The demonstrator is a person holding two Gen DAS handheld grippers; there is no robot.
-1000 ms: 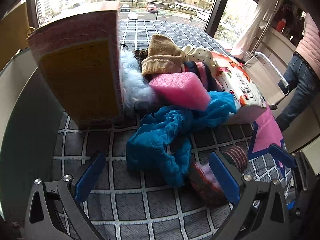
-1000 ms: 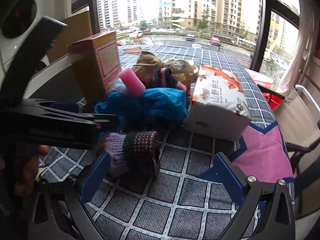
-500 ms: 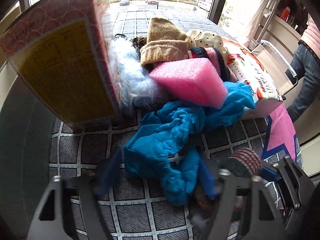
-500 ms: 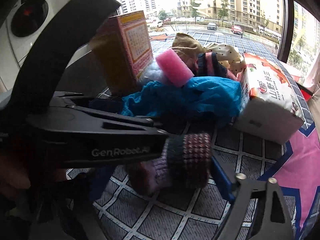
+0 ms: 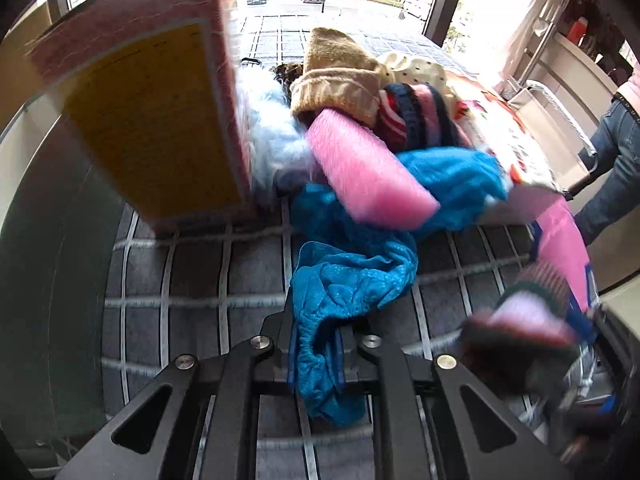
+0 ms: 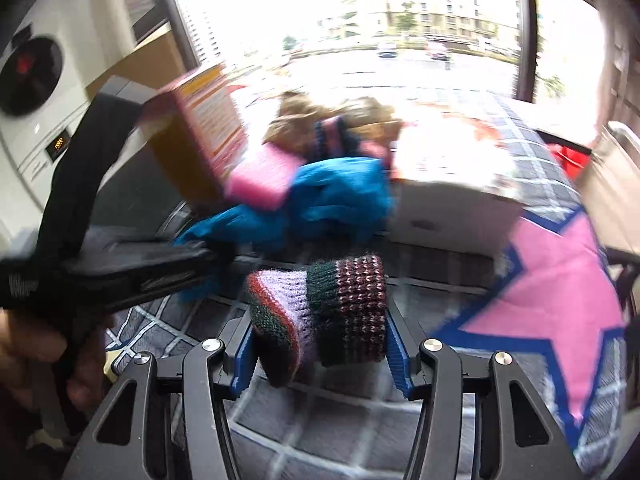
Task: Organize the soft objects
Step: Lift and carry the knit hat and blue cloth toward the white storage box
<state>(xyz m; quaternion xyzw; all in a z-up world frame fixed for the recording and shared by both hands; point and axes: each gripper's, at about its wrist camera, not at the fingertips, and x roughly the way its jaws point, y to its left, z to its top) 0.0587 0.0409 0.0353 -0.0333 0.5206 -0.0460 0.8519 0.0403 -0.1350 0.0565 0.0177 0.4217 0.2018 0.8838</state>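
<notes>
Knitted striped sock (image 6: 320,312), soft and light, sat clamped mid-body between our right gripper (image 6: 320,354) pads; our left gripper (image 5: 316,344) pinched crumpled blue cloth (image 5: 340,288).

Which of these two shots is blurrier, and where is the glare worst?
Right wrist view: blurrier, the pile and pink-and-yellow box smeared, only the knitted sock between the right gripper pads fairly sharp; window blown out white. Left wrist view: blue cloth in the left gripper sharp, lower right corner smeared.
</notes>
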